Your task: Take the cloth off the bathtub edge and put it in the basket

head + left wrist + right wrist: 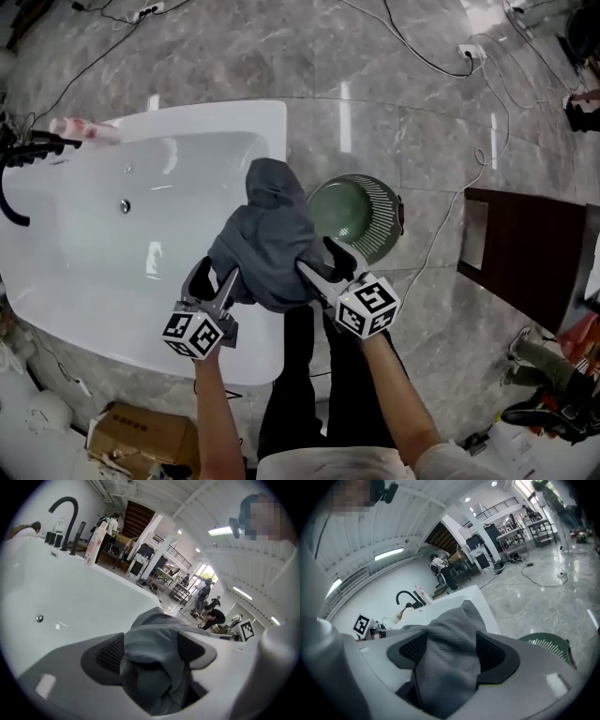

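A dark grey cloth (272, 234) lies bunched over the white bathtub edge (274, 127), its far end hanging toward the green basket (361, 214) on the floor beside the tub. My left gripper (217, 281) is at the cloth's near left side and my right gripper (319, 261) at its near right side. In the left gripper view the cloth (159, 625) fills the wide gap of the left gripper (152, 651). The right gripper view shows the cloth (450, 620) between the spread pads of the right gripper (450, 651). Neither pair of pads visibly squeezes it.
A black faucet (14, 164) and a pink bottle (84, 129) stand at the tub's far left end. A dark cabinet (530, 253) is on the right, cables run over the marble floor (422, 112), and a cardboard box (141, 436) lies at the lower left.
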